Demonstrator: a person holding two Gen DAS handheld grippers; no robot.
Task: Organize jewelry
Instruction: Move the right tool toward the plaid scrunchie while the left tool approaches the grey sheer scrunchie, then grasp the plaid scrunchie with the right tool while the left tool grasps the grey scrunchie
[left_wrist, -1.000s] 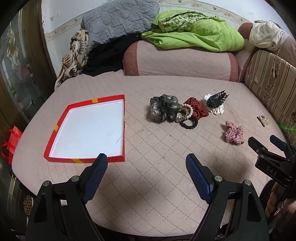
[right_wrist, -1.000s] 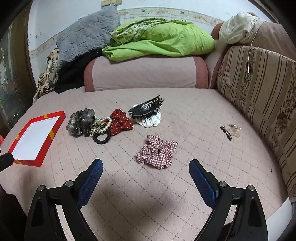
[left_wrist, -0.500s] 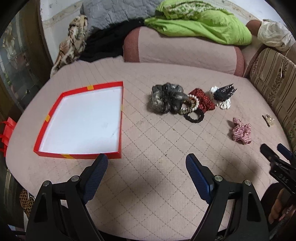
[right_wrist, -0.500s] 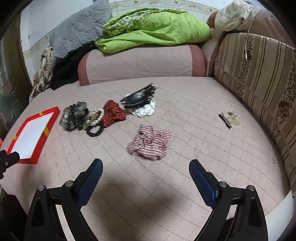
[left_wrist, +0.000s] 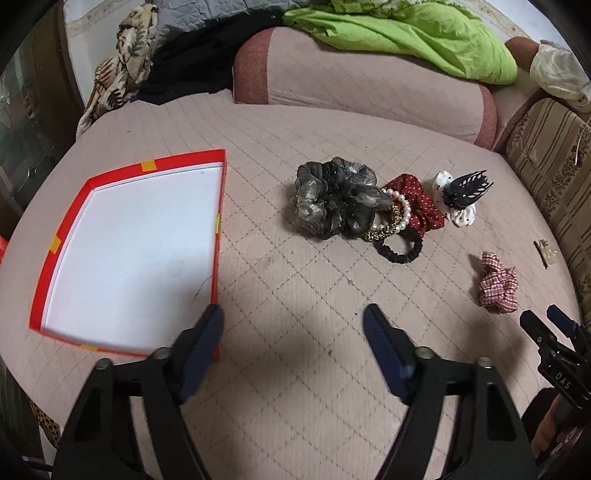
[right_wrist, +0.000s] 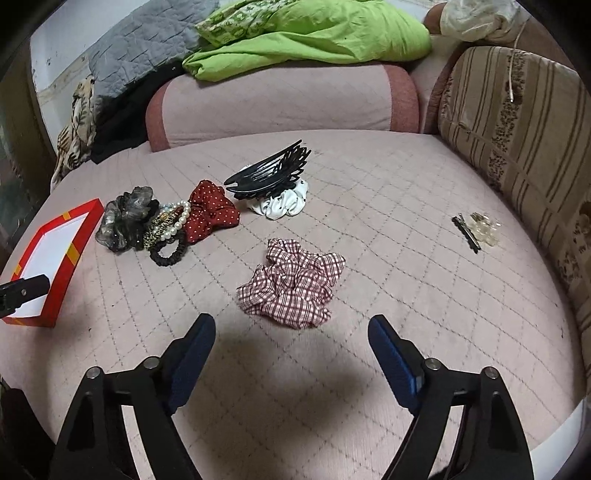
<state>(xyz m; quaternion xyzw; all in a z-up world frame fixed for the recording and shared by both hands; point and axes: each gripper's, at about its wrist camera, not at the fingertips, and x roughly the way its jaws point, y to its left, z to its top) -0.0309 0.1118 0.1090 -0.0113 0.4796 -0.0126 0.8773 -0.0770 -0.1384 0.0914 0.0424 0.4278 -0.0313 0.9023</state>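
Note:
A red box lid with a white inside (left_wrist: 48, 258) lies at the left of the pink quilted bed; it also shows in the right wrist view (right_wrist: 86, 225). A pile lies mid-bed: grey scrunchie (left_wrist: 334, 201), pearl bracelet (left_wrist: 400, 212), red dotted scrunchie (left_wrist: 424, 206), black hair tie (left_wrist: 400, 249), black claw clip (left_wrist: 467, 190) on a white scrunchie. A red checked scrunchie (right_wrist: 293, 282) lies just ahead of my right gripper (right_wrist: 291, 350), which is open and empty. My left gripper (left_wrist: 293, 338) is open and empty beside the lid's near right corner.
A small clear hair clip with a black pin (right_wrist: 476, 227) lies at the right near the striped sofa back (right_wrist: 517, 122). A pink bolster (right_wrist: 277, 103) with green and grey bedding on it lines the far side. The bed edge is close below.
Both grippers have moved forward and lower toward the bed. The checked scrunchie is now closer to my right gripper and the lid corner closer to my left. Nothing was picked up.

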